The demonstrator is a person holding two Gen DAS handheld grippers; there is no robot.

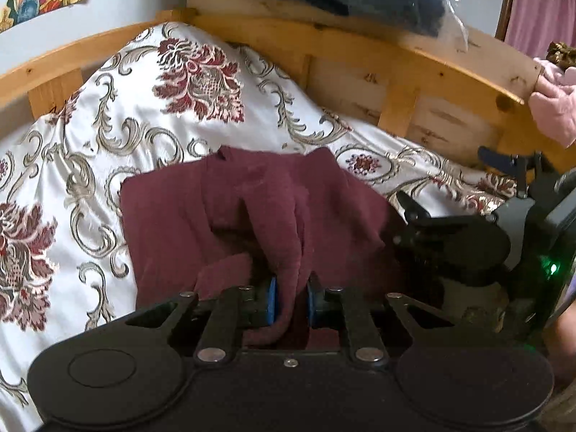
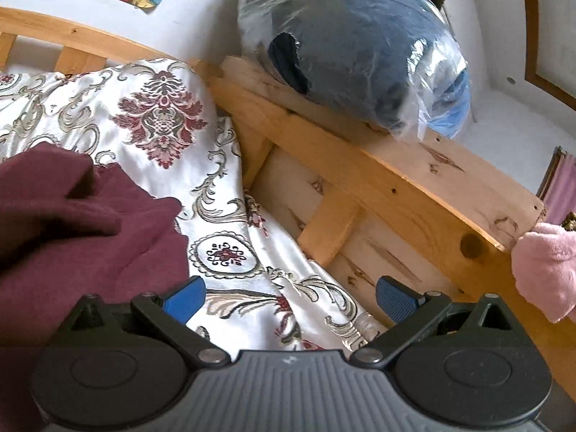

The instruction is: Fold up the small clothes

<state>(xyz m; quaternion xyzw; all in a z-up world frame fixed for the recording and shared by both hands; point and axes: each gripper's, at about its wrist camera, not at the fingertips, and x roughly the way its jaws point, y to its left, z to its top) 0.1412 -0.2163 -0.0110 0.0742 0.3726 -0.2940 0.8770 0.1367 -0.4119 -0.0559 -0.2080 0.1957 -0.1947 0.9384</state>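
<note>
A maroon garment [image 1: 223, 212] lies rumpled on the white floral bedspread [image 1: 108, 108]. My left gripper [image 1: 291, 300] is shut on a bunched fold of the garment, pinched between its blue pads. In the right wrist view the garment [image 2: 72, 223] fills the left side. My right gripper [image 2: 288, 298] is open and empty over the bedspread [image 2: 230, 252], just right of the garment; it also shows in the left wrist view [image 1: 450, 237] at the garment's right edge.
A wooden bed frame [image 2: 360, 180] runs along the far right side. A plastic bag of dark blue cloth [image 2: 360, 46] rests on top of it. A pink fuzzy cloth [image 2: 547, 262] hangs at the frame's end.
</note>
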